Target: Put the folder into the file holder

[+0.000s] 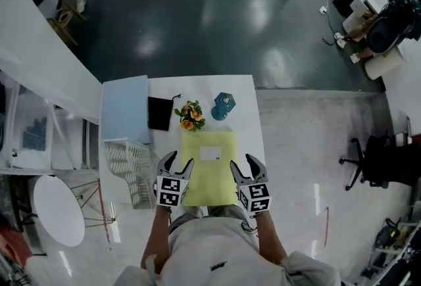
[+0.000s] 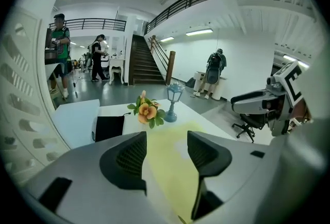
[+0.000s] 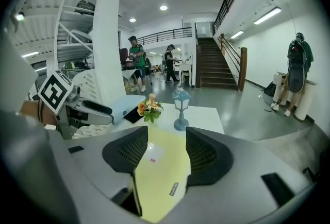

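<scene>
A yellow folder (image 1: 209, 169) with a white label lies flat on the white table (image 1: 250, 114), near its front edge. My left gripper (image 1: 176, 163) hovers at the folder's left edge and my right gripper (image 1: 248, 164) at its right edge. Both are open with nothing between the pads. In the left gripper view the folder (image 2: 172, 166) shows under the gap of the left gripper (image 2: 166, 153). The right gripper view shows the folder (image 3: 160, 176) below the right gripper (image 3: 166, 152). A white lattice file holder (image 1: 128, 166) stands at the table's left side, beside the left gripper.
Behind the folder stand orange flowers (image 1: 190, 115) and a blue lantern (image 1: 223, 106). A black pouch (image 1: 160, 112) and a light blue board (image 1: 125, 107) lie at the back left. An office chair (image 1: 368, 160) stands off to the right, a round white table (image 1: 58, 209) to the left.
</scene>
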Demonstrator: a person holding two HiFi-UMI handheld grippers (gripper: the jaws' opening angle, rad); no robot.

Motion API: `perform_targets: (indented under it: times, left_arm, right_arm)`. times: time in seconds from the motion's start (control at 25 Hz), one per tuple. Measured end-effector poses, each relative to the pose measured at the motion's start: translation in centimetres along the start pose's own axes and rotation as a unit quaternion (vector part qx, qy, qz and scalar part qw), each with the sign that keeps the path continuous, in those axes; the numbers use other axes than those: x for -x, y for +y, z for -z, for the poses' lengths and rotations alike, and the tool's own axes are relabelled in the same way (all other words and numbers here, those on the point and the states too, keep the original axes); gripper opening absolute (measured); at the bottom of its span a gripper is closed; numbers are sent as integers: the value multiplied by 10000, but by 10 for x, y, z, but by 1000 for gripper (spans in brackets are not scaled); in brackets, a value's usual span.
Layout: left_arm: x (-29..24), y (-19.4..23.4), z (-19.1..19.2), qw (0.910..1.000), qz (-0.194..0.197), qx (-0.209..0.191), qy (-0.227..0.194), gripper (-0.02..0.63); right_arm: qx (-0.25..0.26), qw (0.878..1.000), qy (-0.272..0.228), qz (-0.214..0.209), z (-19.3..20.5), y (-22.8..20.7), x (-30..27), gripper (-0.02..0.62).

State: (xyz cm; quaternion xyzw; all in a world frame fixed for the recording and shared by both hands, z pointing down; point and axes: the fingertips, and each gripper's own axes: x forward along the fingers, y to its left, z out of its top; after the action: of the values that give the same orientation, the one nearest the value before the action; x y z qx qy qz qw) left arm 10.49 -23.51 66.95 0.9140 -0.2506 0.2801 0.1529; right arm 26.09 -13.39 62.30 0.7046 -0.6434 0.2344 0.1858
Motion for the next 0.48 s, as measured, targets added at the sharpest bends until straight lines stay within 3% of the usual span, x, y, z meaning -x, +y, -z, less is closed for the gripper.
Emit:
perform_targets:
  times: [0.48]
  left_arm:
    - [-48, 15, 33, 9974, 72, 414, 580, 304]
  right_arm:
    - [-78, 9970, 674, -382, 37, -17, -55, 222]
